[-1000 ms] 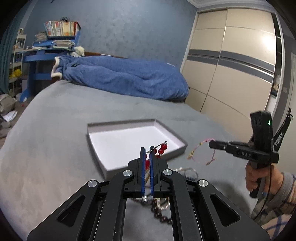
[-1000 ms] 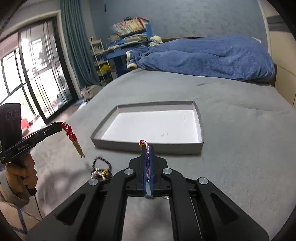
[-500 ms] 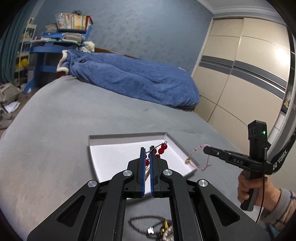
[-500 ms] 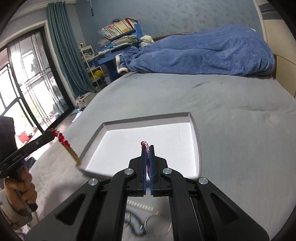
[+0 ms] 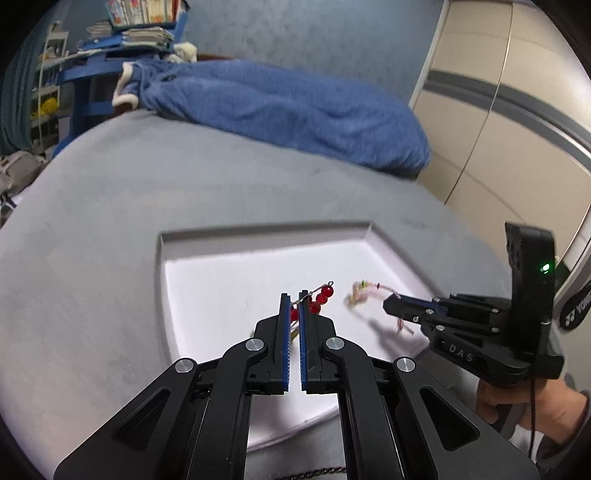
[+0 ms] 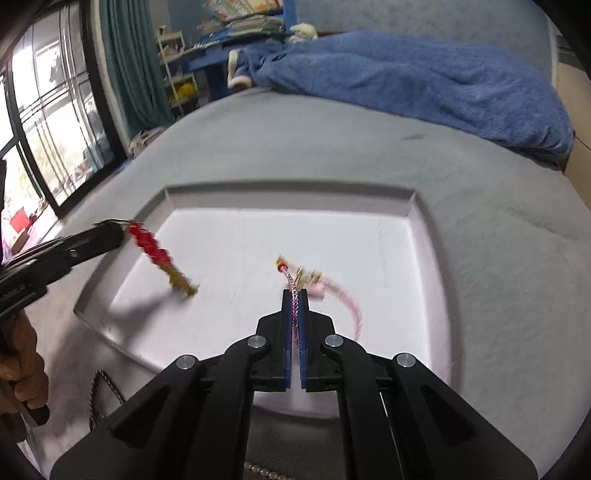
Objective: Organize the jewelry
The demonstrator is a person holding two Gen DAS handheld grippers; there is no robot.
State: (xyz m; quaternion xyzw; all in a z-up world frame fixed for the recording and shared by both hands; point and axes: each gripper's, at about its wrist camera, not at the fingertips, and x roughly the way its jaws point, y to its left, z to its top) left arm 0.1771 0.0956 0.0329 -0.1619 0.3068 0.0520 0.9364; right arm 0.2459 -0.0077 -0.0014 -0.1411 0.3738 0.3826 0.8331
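Was a home bedroom: a wide bed [image 5: 110,206] under a grey cover, with a rumpled blue blanket [image 5: 288,110] heaped at its far end. Had a tall beige wardrobe [image 5: 509,122] on one side, a blue shelf stacked with books [image 6: 240,18], teal curtains [image 6: 129,66] beside a large window [image 6: 44,122].

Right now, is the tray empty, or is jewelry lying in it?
Empty so far. The tray floor shows bare white; the red bead piece and pink bracelet hang over it from shut jaws.
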